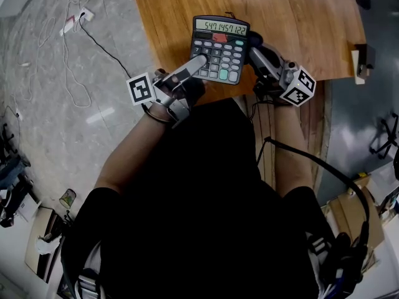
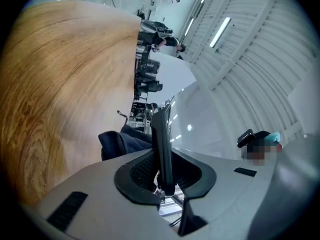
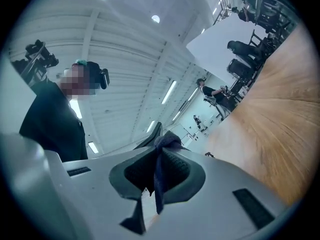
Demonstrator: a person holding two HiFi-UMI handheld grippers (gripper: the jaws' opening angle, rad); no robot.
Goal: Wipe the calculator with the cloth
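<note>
Calculator (image 1: 219,47) sits tilted over the desk's (image 1: 299,17) near edge in the head view. Left gripper view: left claw (image 2: 162,159) clenched on its thin edge, so a firm wipe could twist it loose. Right gripper view: right claw (image 3: 159,169) pinches the cloth (image 3: 167,141).

Cloth (image 2: 120,141) mostly hidden behind the calculator (image 1: 221,45), its near-left keys under the left gripper (image 1: 200,60), table (image 1: 299,17) cut off at top edge.

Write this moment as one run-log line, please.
left hand-held gripper: shut on calculator; right hand-held gripper: shut on cloth
</note>
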